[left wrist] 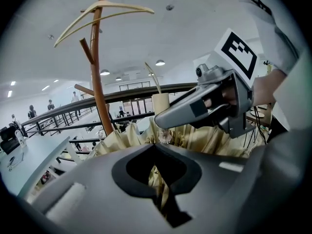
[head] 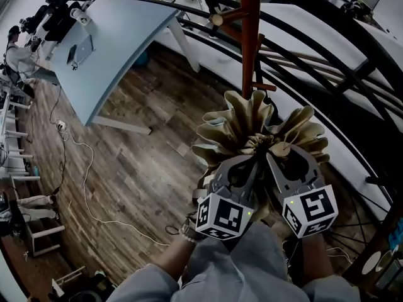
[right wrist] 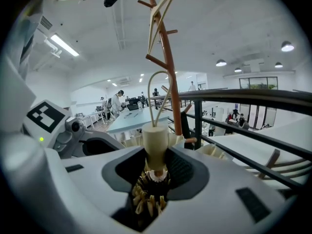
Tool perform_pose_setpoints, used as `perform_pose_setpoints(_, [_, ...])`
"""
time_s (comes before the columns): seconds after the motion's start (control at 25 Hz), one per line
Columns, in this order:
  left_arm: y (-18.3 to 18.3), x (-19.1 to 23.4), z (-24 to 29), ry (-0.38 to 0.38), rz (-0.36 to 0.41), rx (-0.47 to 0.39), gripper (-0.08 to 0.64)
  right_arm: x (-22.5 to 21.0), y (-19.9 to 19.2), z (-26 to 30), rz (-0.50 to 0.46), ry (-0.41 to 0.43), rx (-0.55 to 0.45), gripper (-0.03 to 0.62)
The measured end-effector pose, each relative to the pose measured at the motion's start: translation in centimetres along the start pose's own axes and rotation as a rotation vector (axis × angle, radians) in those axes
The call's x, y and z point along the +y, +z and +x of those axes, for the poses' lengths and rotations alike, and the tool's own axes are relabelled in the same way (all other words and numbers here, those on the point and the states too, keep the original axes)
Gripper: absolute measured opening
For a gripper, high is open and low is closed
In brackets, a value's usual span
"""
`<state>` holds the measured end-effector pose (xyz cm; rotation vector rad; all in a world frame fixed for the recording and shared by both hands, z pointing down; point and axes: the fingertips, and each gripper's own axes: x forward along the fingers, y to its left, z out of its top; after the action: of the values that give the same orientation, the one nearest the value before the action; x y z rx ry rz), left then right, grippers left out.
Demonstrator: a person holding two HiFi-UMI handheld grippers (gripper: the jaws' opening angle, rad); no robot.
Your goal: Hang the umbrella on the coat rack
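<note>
While the right gripper clamps the cream handle and the left gripper pinches shut on the beige canopy folds, the umbrella hovers just before the coat rack. Guiding the wrist loop squarely over a peg, both grips firm, looks wisest.

The left gripper is pinching a fold of the beige umbrella, jaws pressing together on the cloth; the right gripper, a hand holding it, is reaching in from the right above the canopy; the brown coat rack is standing behind at left, carrying a pale hanger on top.
</note>
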<state>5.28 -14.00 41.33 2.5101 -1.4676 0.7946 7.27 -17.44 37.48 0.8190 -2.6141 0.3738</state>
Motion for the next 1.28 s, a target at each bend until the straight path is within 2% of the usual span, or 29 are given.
perform_pose_setpoints(0.28, [0.1,0.0,1.5,0.02,-0.024,0.022,0.009,-1.4,-0.6,0.4,-0.003,0.027,0.024,0.132])
perform_pose_setpoints(0.64, [-2.0,3.0,5.8,0.039,-0.083,0.051,0.009,-4.7,-2.0,5.7,0.01,0.054,0.059,0.132])
perform_pose_setpoints(1.28, [-3.0,5.2,8.4,0.088,-0.154,0.041,0.009,-7.3,-5.0,10.6,0.012,0.066,0.1,0.132])
